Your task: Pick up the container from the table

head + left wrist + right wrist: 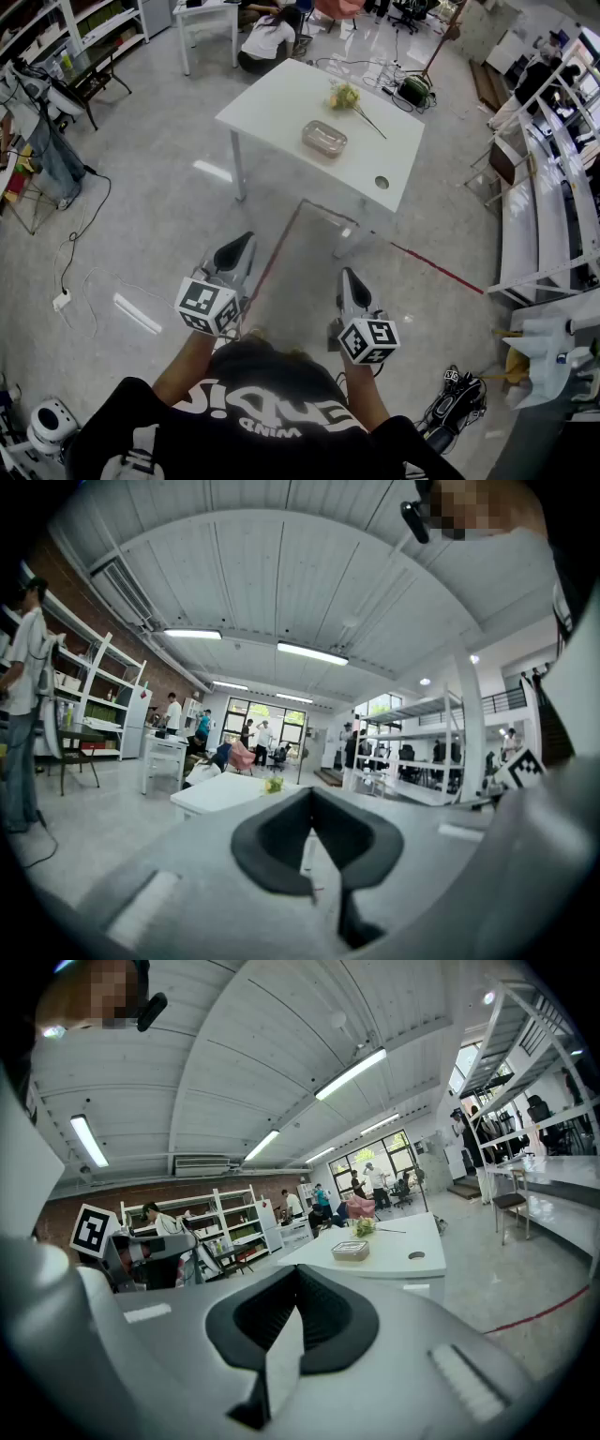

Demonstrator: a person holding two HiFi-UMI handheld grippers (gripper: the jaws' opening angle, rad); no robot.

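Observation:
A clear rectangular container [324, 138] sits near the middle of a white table [281, 98], and the right gripper view shows the container [352, 1251] far ahead. Yellow flowers [345, 96] lie just beyond it. Both grippers hang low in front of the person's body, well short of the table. My left gripper [240, 246] is shut with nothing between its jaws. My right gripper [350, 277] is also shut and empty. From the left gripper view I see the table [220, 794] and flowers [273, 784], but not the container.
The table has a round cable hole [382, 182] near its right corner. Red tape [441, 267] runs across the grey floor. Shelving [553, 187] lines the right side, cables [80, 253] trail on the left, and a person [267, 39] crouches beyond the table.

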